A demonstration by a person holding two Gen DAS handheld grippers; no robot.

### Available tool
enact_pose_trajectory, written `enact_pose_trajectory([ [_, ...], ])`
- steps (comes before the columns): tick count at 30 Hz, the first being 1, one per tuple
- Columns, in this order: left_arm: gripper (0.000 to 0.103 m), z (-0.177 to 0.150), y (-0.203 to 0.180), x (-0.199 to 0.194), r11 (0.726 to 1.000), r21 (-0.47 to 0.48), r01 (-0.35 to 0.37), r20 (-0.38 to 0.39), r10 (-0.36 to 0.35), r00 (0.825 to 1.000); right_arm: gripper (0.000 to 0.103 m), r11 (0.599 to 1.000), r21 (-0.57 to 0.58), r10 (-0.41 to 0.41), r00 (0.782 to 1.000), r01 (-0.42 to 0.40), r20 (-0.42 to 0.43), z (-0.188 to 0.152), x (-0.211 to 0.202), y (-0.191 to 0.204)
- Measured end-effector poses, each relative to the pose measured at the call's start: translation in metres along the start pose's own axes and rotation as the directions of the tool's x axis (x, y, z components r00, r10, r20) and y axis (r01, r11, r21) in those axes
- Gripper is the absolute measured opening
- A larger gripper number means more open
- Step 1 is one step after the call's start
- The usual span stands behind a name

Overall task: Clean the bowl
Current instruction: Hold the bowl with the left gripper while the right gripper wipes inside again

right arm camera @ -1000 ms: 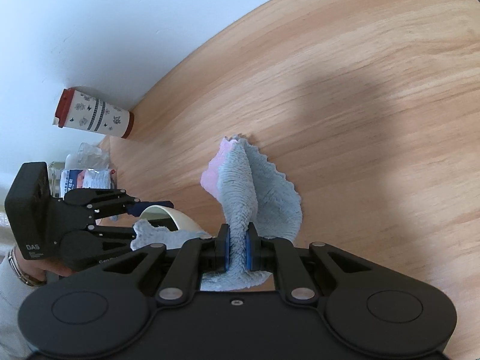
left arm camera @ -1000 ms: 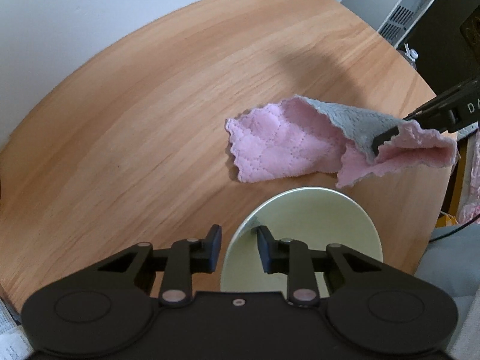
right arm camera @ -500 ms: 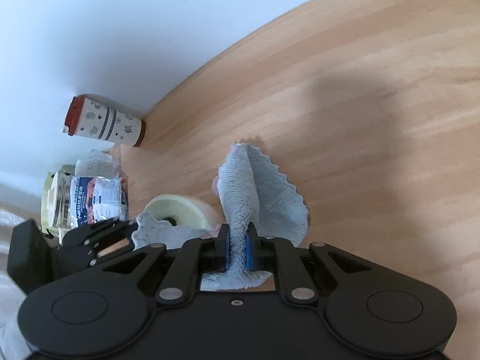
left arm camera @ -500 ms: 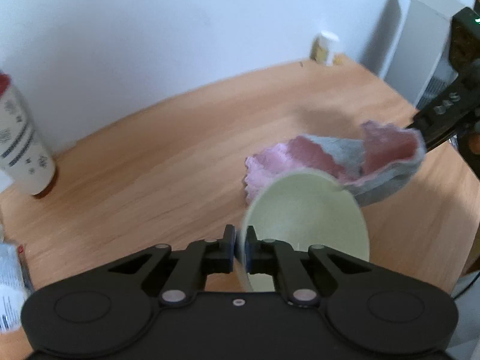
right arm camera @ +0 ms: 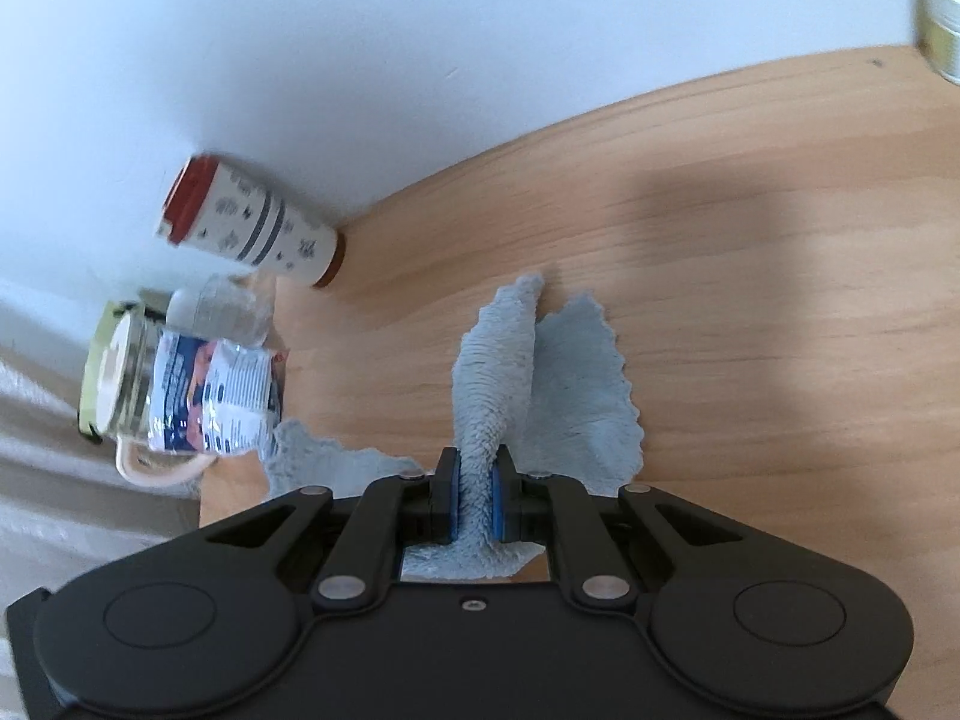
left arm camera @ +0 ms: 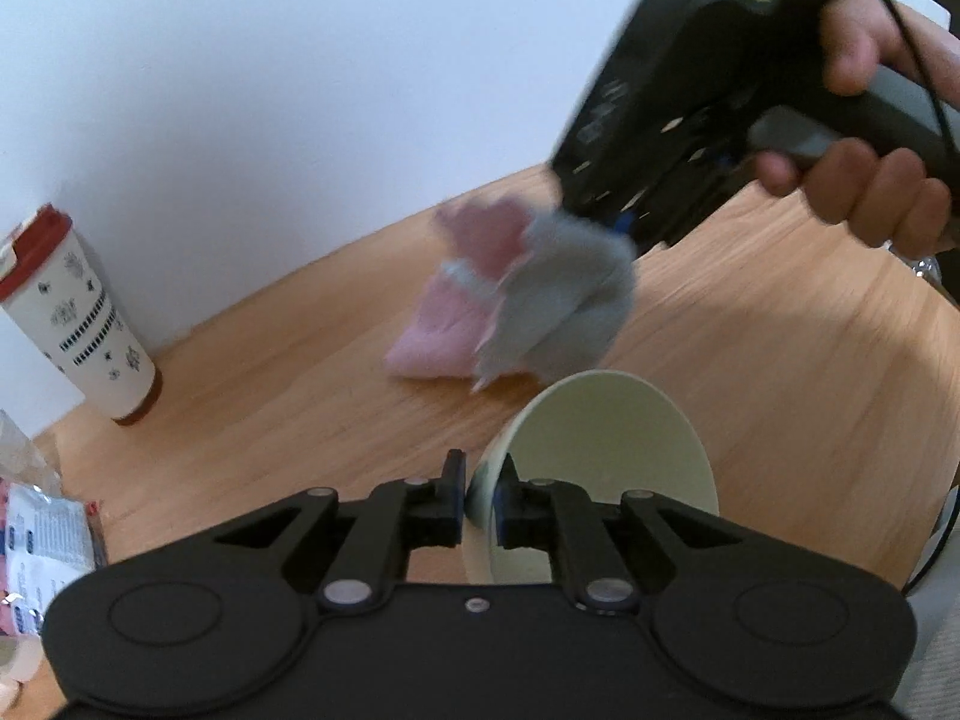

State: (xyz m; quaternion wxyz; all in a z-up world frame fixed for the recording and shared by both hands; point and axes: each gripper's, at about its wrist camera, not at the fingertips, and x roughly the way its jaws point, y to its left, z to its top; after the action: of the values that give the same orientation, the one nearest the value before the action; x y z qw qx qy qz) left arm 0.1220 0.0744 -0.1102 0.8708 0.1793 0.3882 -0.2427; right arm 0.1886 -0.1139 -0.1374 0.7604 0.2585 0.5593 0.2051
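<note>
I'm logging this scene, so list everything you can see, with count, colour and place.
bowl: one, pale green, tilted, rim pinched in left gripper
cloth: one, pink and grey, pinched in right gripper, hanging above the bowl
tumbler: one, white patterned with red lid, by the wall
glass jar: one, clear, table's left edge
packet: one, silver printed, beside the jar
small jar: one, white-lidded, far corner
table: one, light wood
left gripper: black, shut
right gripper: black, blue-padded fingers, shut
hand: one, holding right gripper

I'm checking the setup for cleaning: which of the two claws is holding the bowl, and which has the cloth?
The left claw pinches the pale green bowl by its rim; the right claw grips the grey-and-pink cloth.
</note>
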Motion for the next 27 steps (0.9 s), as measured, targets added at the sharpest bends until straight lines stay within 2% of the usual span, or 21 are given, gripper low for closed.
enact_pose_trajectory([
  [3,0.008,0.005,-0.001,0.002,0.999,-0.041,-0.002,0.012,0.003,1.0,0.012,0.998,-0.057,0.003,0.999,-0.006,-0.053,-0.003,0.019,0.015],
  [9,0.01,0.007,-0.009,-0.004,1.0,-0.015,-0.021,0.046,0.022,0.999,0.013,0.984,-0.176,-0.008,0.99,-0.017,-0.144,-0.008,0.034,0.028],
  [13,0.01,0.005,-0.003,-0.003,0.998,-0.064,0.017,0.041,-0.014,0.999,0.013,0.984,-0.177,-0.026,0.984,-0.005,-0.174,-0.009,0.034,0.016],
  [17,0.01,0.004,-0.004,-0.002,0.999,-0.047,-0.003,0.042,0.005,0.999,0.013,0.991,-0.134,-0.043,0.98,0.017,-0.196,-0.013,0.034,-0.008],
  [22,0.011,0.003,0.005,0.001,0.996,-0.09,0.01,0.031,-0.007,1.0,0.013,0.998,-0.068,-0.032,0.976,0.018,-0.217,-0.024,0.032,-0.032],
  [27,0.011,0.009,0.005,0.002,0.997,-0.074,0.034,0.037,-0.031,0.999,0.013,0.997,-0.077,0.012,0.986,-0.024,-0.164,-0.019,0.027,-0.016],
])
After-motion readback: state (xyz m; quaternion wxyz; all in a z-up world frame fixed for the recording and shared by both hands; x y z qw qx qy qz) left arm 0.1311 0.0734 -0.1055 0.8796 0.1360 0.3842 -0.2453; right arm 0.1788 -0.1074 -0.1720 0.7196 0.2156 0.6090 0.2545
